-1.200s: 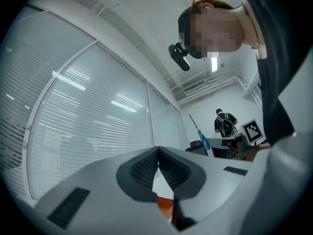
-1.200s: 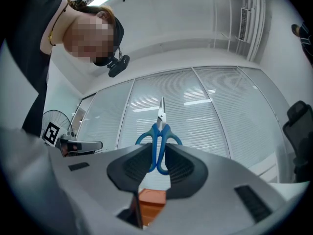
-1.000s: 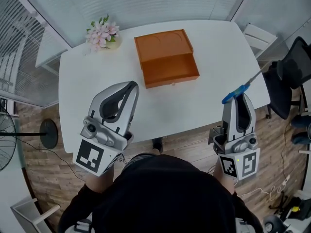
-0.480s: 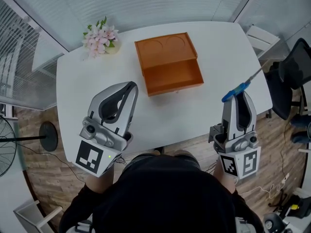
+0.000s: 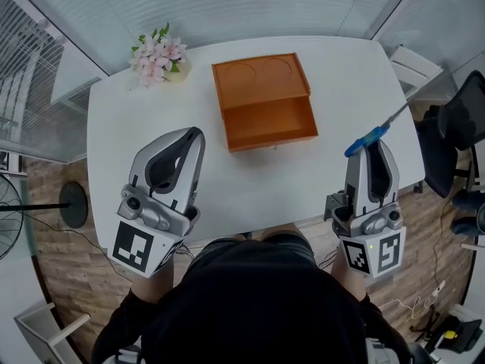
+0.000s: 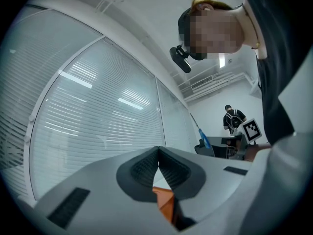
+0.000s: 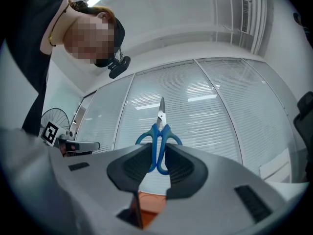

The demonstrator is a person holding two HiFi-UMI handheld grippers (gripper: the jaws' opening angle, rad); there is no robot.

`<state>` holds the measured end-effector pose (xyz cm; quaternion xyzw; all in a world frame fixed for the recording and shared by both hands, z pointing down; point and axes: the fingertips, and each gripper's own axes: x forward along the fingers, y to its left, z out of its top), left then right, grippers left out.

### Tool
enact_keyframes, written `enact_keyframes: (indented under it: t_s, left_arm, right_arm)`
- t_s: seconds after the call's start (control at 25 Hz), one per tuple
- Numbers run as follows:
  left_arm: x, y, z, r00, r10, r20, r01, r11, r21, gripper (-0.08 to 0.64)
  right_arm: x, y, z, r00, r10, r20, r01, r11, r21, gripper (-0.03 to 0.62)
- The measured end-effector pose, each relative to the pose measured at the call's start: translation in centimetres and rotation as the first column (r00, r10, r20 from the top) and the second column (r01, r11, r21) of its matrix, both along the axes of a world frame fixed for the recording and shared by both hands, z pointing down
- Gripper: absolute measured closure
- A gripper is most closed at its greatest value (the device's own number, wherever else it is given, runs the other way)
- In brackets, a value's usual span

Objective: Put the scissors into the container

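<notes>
One pair of blue-handled scissors (image 7: 159,133) is clamped by its handle loops between the fingers of the right gripper (image 5: 370,152). The blades stick out past the fingertips, along the line of the fingers, and point forward and slightly right, off beyond the counter's edge. The scissors are held in the air, not yet over the container (image 5: 269,121).

That orange container sits on the white counter (image 5: 144,135), ahead and to the left of the right fingers and well apart from them. Its open compartment is the nearer half. As I read it, the coming move turns on this: the blades point away from the box, so the right gripper must swing leftward and tip them down.

The left gripper (image 5: 184,138) has its fingers closed on nothing, and the container lies ahead and to their right.
</notes>
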<state>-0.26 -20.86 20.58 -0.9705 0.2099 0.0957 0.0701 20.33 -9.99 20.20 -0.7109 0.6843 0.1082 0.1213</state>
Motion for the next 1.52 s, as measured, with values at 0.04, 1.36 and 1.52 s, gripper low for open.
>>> enact_keyframes:
  t_s: [0.04,1.36,1.52]
  left_arm:
    - [0.1,0.0,0.0,1.0,-0.013,0.002,0.013,1.0,0.007,0.546]
    - [5.1,2.2,-0.9,0.925,-0.378,-0.025,0.378,0.926,-0.02,0.546]
    - [4.5,2.8,0.4,0.903,-0.429,0.017,0.429,0.903,-0.012,0.546]
  right_arm:
    - [0.3,-0.2,-0.1,1.0,-0.01,-0.001,0.01,1.0,0.001,0.505]
    - [7.5,-7.0,0.0,0.918,-0.397,-0.021,0.396,0.918,-0.01,0.505]
    - [7.3,-7.6,0.7,0.898,-0.439,-0.03,0.438,0.898,-0.028,0.505]
